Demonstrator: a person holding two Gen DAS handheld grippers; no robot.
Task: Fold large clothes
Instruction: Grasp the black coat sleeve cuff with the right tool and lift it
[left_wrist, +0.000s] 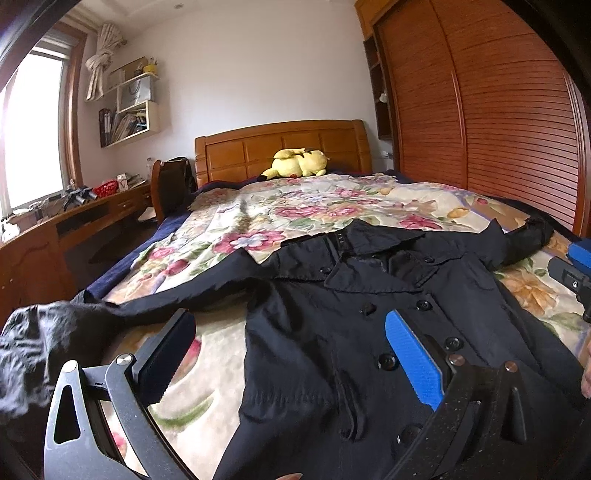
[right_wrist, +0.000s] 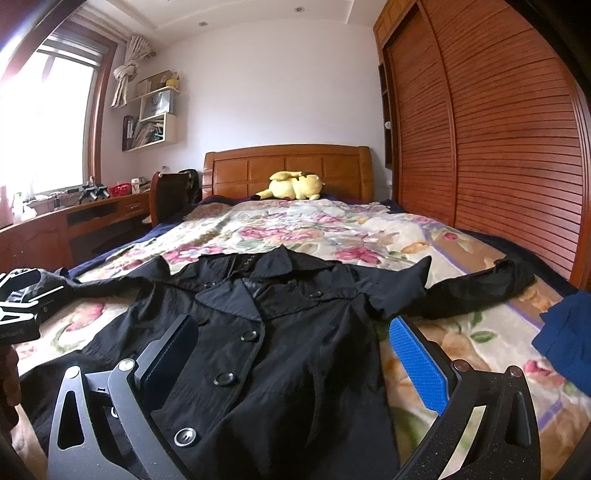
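Coat (right_wrist: 288, 332) on bed (right_wrist: 424, 236) (toy (right_wrist: 295, 186) behind)

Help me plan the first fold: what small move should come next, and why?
Probably reach the right hand-held gripper to the coat's right sleeve. The coat lies buttoned and flat on the bed, both sleeves spread outward, and both grippers are open and empty, so a sleeve likely folds in first.

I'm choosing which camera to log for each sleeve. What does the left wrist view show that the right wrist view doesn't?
Only the left wrist view shows the bunched cuff of the sleeve near the desk side. Only the right wrist view shows a folded blue cloth on the bedspread by the wardrobe. Both show the black coat spread front-up, its far sleeve, the yellow plush toy, and open grippers: left gripper, right gripper.
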